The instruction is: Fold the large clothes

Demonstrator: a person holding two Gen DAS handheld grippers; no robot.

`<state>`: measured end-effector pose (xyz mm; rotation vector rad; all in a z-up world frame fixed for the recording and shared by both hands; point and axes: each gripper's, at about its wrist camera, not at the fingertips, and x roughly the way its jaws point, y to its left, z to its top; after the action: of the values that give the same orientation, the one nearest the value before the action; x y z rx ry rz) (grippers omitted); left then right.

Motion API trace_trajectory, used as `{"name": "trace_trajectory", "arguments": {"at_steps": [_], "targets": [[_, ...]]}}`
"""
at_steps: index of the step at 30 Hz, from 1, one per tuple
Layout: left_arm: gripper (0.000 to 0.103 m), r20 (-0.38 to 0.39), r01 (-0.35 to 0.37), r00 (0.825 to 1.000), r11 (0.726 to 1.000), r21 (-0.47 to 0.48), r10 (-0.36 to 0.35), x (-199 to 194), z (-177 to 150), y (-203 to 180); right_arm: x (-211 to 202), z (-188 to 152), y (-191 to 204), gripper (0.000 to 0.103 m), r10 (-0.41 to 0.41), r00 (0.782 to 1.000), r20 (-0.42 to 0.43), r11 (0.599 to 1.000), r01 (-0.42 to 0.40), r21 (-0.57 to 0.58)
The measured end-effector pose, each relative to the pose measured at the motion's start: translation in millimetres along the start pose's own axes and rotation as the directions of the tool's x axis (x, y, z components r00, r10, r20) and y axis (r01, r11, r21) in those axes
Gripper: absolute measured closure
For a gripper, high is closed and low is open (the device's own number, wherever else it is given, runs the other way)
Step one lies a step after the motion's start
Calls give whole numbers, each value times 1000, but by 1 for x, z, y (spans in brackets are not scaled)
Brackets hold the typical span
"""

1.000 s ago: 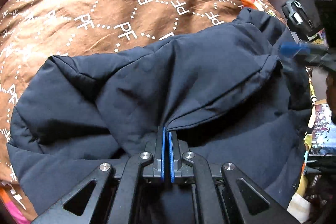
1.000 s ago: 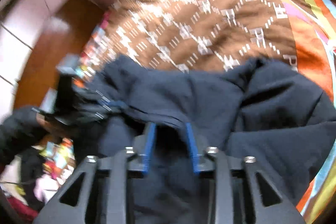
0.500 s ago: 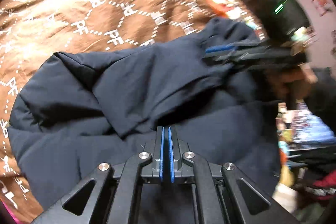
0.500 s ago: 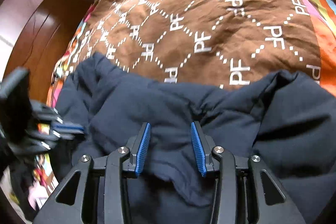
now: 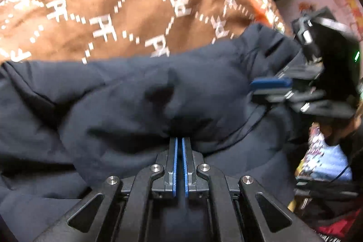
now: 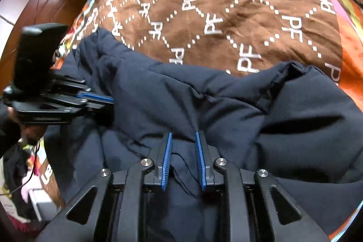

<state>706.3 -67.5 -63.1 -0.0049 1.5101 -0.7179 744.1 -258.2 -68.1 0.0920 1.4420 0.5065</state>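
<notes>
Navy quilted fabric fills the lower half of both wrist views: a large padded jacket lies spread on a bed, on top of a brown blanket printed with white "PF" lettering, which stretches away ahead of both tools. The left hand-held gripper has its blue pads drawn almost together, pinching a puffy fold of the jacket that bulges up just beyond its tips; this grip probably anchors one side of the garment so the fold line keeps straight. The right hand-held gripper points steeply down into the jacket, and its jaws are closing: a ridge of the cloth with a seam or cord sits between the blue pads, which do not yet appear to press on it. From the left wrist view the right tool shows off to the right at the jacket's far edge, so the two stand on opposite sides of the garment, likely so a wide section can be lifted evenly and carried over. Folding seems to be at an early stage, since the jacket is rumpled and loosely bunched rather than squared.
</notes>
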Motion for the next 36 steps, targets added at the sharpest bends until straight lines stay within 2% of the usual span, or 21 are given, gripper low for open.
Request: {"name": "trace_trajectory", "arguments": {"at_steps": [3, 4, 7, 12, 16, 18, 20, 23, 25, 27, 29, 32, 36], "targets": [[100, -72, -87, 994, 996, -18, 85, 19, -5, 6, 9, 6, -4, 90, 0, 998, -63, 1000, 1, 17], [100, -76, -97, 993, 995, -28, 95, 22, -5, 8, 15, 9, -3, 90, -13, 997, -82, 1000, 14, 12], [100, -50, -86, 995, 993, -80, 82, 29, -3, 14, 36, 15, 0, 91, -56, 992, -112, 998, 56, -3], [100, -6, -90, 996, 992, -92, 90, 32, -13, 16, 65, 24, -1, 96, -98, 988, -118, 995, 99, 6], [100, 40, -94, 995, 995, -43, 96, 13, -38, -1, 63, 26, -1, 96, -82, 991, -104, 996, 84, 7], [100, 91, -81, 993, 997, -1, 80, -6, -55, -14, 60, 23, -1, 96, -80, 993, -85, 997, 81, 0], [100, 142, -28, 990, 1000, 10, 26, -24, -68, -22, 57, 20, -1, 96, -87, 994, -64, 996, 87, -5], [100, 231, 24, 973, 1000, 13, -27, -47, -84, -34, 53, 9, -1, 96, -104, 994, -24, 995, 104, -14], [100, 290, 46, 956, 999, 8, -47, -57, -80, -33, 51, 2, 3, 96, -118, 993, 11, 993, 118, -22], [100, 327, 18, 945, 1000, -23, -9, -57, -64, -37, 48, -6, 8, 96, -129, 991, 37, 991, 130, -29], [100, 309, -41, 949, 996, -83, 64, -44, -43, -27, 47, -13, 12, 96, -137, 989, 59, 989, 140, -49], [100, 210, -108, 968, 982, -157, 140, -22, -32, -4, 43, -24, 23, 96, -138, 988, 72, 987, 143, -68], [100, 180, -81, 976, 968, -236, 125, -5, -29, 9, 48, -24, 28, 96, -156, 986, 54, 983, 161, -94]]}}
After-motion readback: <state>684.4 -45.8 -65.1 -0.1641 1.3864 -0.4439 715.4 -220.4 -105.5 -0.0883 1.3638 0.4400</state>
